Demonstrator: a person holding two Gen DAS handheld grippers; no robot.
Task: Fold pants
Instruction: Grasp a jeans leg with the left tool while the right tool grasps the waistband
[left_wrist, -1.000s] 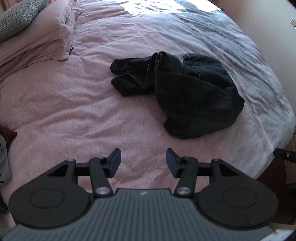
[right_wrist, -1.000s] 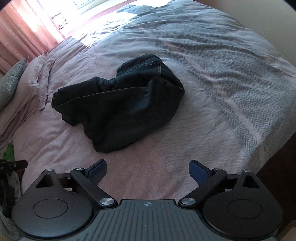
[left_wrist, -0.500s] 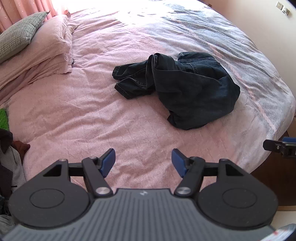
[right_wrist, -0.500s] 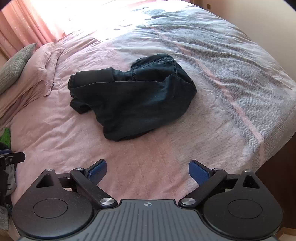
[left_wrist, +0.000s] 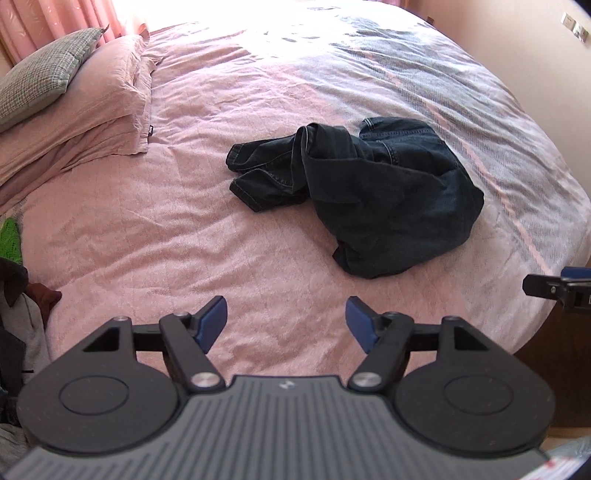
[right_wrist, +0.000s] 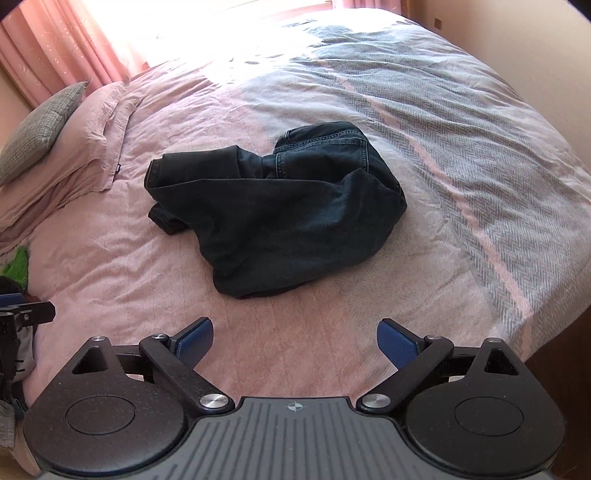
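Note:
A pair of dark blue jeans (left_wrist: 373, 184) lies crumpled in a heap on the pink bedspread (left_wrist: 184, 221), also seen in the right wrist view as dark jeans (right_wrist: 280, 214). The leg ends point left toward the pillows and the waistband sits at the far right. My left gripper (left_wrist: 286, 321) hovers open over the bed's near edge, well short of the jeans, holding nothing. My right gripper (right_wrist: 295, 341) is open too, just in front of the heap. The right gripper's tip (left_wrist: 554, 286) shows at the left view's right edge.
Pink pillows (left_wrist: 85, 122) and a grey checked cushion (left_wrist: 40, 74) lie at the bed's left. A grey herringbone blanket (right_wrist: 461, 122) covers the bed's right side. Clothes, one green (left_wrist: 11, 236), are piled off the left edge. Pink curtains (right_wrist: 55, 44) hang behind.
Both grippers have pulled back and risen, so the jeans look smaller and farther away. The left gripper's fingers have spread wider. The jeans have not moved.

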